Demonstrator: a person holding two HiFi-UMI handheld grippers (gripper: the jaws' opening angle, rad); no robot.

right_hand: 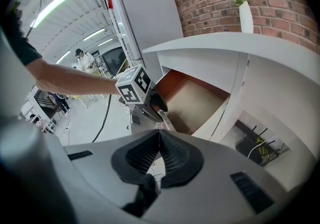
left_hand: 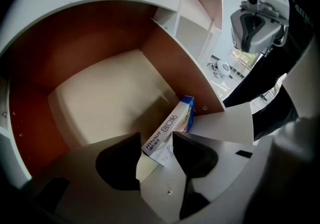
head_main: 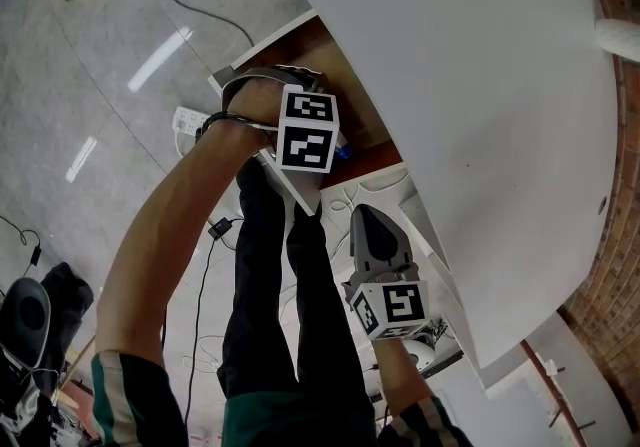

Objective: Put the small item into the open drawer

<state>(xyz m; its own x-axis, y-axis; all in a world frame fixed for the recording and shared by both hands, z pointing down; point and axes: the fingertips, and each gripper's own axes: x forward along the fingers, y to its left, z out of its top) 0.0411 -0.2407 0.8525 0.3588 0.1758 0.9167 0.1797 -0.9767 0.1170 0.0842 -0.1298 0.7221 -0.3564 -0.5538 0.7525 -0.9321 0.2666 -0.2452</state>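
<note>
Close in, the right gripper (right_hand: 159, 135) has its fingers pressed together on nothing. Beyond it, the left gripper (left_hand: 156, 143) has its fingers spread. The small box (left_hand: 172, 124) starts between their tips, unpinched, and slants away along the open drawer's (left_hand: 110, 92) side wall. Only that gripper's own view shows the box clearly. From overhead, the marker cube (head_main: 306, 130) covers most of it.

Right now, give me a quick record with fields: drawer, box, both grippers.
drawer: open, only the box seen inside
box: in a drawer corner, tilted against the brown side wall
left gripper: over the drawer, jaws apart, near end of the box between them, not pinched
right gripper: jaws together, empty, beside the drawer
task: box is in the drawer, not gripped
</note>
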